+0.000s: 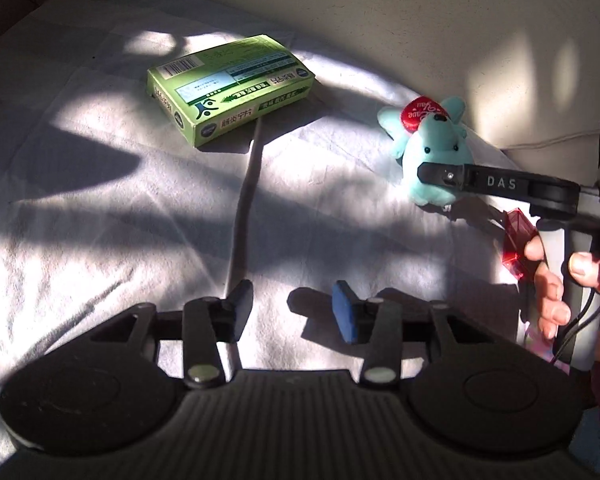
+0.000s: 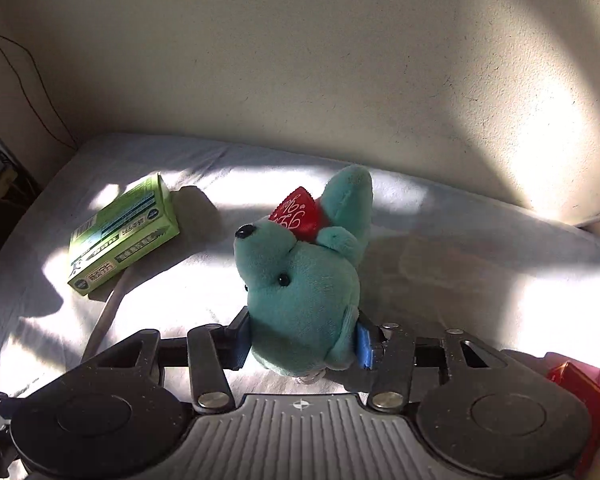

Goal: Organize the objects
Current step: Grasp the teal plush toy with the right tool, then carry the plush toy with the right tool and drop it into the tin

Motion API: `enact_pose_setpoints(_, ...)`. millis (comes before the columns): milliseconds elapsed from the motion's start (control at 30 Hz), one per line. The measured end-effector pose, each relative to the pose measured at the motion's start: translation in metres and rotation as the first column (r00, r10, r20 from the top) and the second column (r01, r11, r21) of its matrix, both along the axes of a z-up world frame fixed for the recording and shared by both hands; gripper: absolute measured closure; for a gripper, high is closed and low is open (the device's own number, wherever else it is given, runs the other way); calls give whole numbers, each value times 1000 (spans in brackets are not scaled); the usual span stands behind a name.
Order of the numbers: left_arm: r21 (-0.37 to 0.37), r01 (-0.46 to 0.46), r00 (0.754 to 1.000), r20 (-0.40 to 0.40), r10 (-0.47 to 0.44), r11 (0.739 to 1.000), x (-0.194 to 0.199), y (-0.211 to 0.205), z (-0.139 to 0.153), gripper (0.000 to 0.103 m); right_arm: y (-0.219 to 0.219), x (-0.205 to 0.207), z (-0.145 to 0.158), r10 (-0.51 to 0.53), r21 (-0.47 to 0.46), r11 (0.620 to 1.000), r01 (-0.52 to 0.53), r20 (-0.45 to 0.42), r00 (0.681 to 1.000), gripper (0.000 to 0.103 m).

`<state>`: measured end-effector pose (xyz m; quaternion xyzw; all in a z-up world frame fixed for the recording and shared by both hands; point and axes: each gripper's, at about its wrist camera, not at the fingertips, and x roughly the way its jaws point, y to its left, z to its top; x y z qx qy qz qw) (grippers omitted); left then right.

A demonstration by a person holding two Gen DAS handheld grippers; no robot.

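A teal plush toy [image 2: 300, 280] with a red heart [image 2: 298, 214] sits between the blue pads of my right gripper [image 2: 302, 342], which is shut on its body. In the left wrist view the same plush toy [image 1: 432, 152] shows at the right, with the right gripper's black finger [image 1: 480, 180] across it. A green medicine box [image 1: 228, 88] lies flat on the white sheet further back; it also shows in the right wrist view [image 2: 124, 236]. My left gripper [image 1: 294, 308] is open and empty, low over the sheet.
A red translucent box [image 1: 518, 240] lies at the right by the hand holding the right gripper, and shows in the right wrist view [image 2: 580, 400]. A grey strip [image 1: 244, 200] runs across the white sheet [image 1: 100, 200]. A beige wall [image 2: 300, 60] stands behind the surface.
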<state>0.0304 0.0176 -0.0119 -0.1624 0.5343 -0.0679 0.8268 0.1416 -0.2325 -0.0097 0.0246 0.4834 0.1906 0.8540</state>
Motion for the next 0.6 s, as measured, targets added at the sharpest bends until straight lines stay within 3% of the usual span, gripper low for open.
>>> enact_pose_setpoints(133, -86, 76, 997, 24, -74, 993, 7, -24, 13, 41, -1, -72, 2, 139, 45, 990, -135, -89, 986, 59)
enact_pose_setpoints(233, -125, 148, 989, 29, -146, 981, 3, -47, 19, 31, -6, -119, -1, 159, 88, 985, -148, -136, 978, 57)
enact_pose_setpoints(300, -108, 192, 981, 26, -190, 975, -1, -62, 18, 28, -6, -142, -2, 167, 85, 984, -158, -124, 978, 55)
enact_pose_setpoints(467, -49, 265, 959, -96, -268, 963, -12, -97, -5, 28, -5, -156, -6, 178, 70, 983, -171, -110, 978, 51)
enact_pose_setpoints(533, -49, 259, 961, -86, -263, 965, -19, -104, -12, 30, -13, -157, -11, 160, 97, 984, -148, -132, 978, 51)
enact_pose_setpoints(600, -108, 252, 961, -87, -261, 962, -23, -105, -11, 53, -20, -162, -13, 154, 124, 983, -138, -130, 979, 55)
